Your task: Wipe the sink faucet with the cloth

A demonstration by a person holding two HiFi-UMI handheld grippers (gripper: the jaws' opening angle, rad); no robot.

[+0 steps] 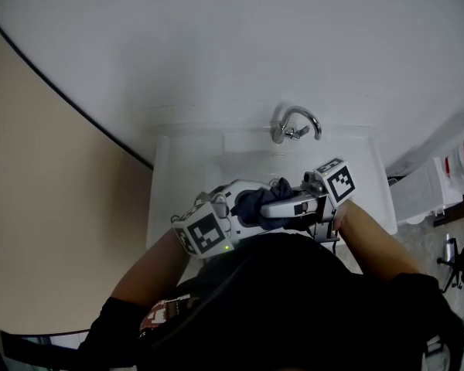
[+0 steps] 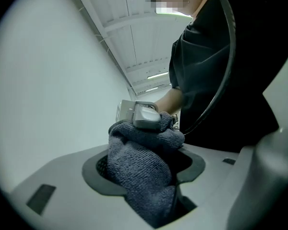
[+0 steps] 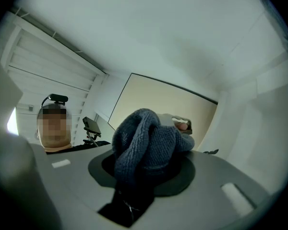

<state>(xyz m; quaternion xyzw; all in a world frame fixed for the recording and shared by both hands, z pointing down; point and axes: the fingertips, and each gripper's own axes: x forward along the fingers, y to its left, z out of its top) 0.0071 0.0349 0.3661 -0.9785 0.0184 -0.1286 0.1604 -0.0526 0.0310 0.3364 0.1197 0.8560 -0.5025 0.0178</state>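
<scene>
Above white sink (image 1: 174,161), white wall (image 1: 216,45) behind | left gripper (image 1: 243,209) and right gripper (image 1: 278,207) fingers clamped on grey cloth (image 1: 255,201) | faucet (image 1: 294,124) apart.

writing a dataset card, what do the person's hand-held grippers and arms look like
The left hand-held gripper and right hand-held gripper are pale grey-white moulded bodies, each with a white marker cube printed with black squares. A small green light shows on the left one. Black sleeves cover the upper arms.

- White wall (image 1: 216,45) ahead of the jaws.
- Beige wall (image 1: 31,207) to their left.
- Speckled floor (image 1: 429,238) to their right.
- Lit ceiling strip light (image 2: 157,74) beyond the left jaws.
</scene>
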